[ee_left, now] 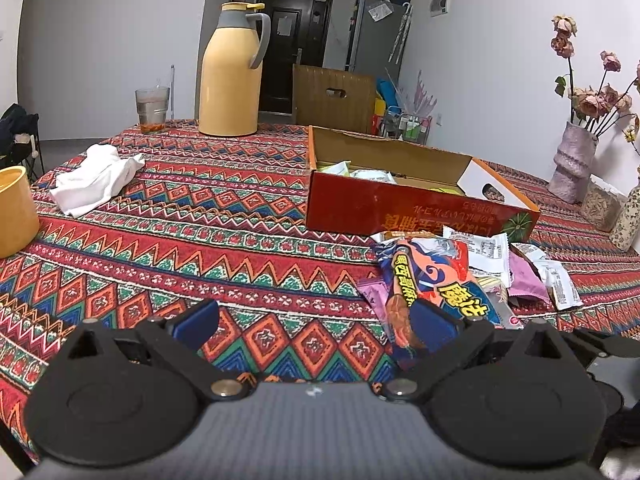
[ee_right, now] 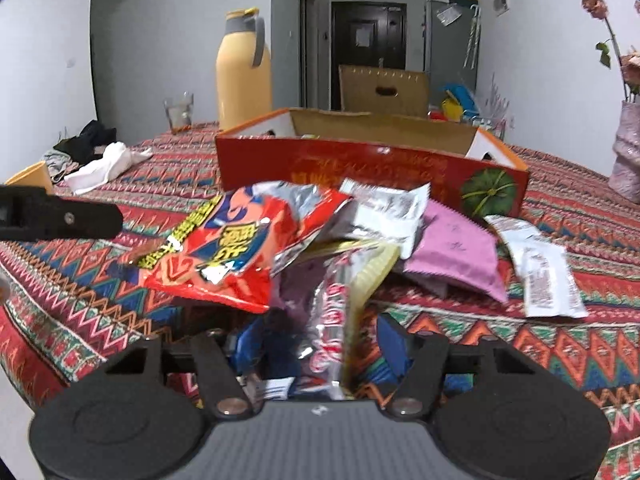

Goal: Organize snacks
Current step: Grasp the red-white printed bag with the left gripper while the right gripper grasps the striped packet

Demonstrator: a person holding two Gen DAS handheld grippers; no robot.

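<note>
Both blue fingers (ee_right: 390,344) of the right gripper (ee_right: 320,348) sit half-open around one silver packet (ee_right: 332,320). One box (ee_right: 360,168). Left gripper (ee_left: 312,320) wide open, empty.

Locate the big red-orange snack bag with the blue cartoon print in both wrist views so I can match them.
Left wrist view: the red-orange foil snack bag lies lower right of centre, atop the wrapper pile, just ahead of the left hand-held gripper's right finger.
Right wrist view: the same bag sits left of centre, crumpled, above the gripper.
Shared landmark: the open red cardboard box directly behind the pile.
</note>
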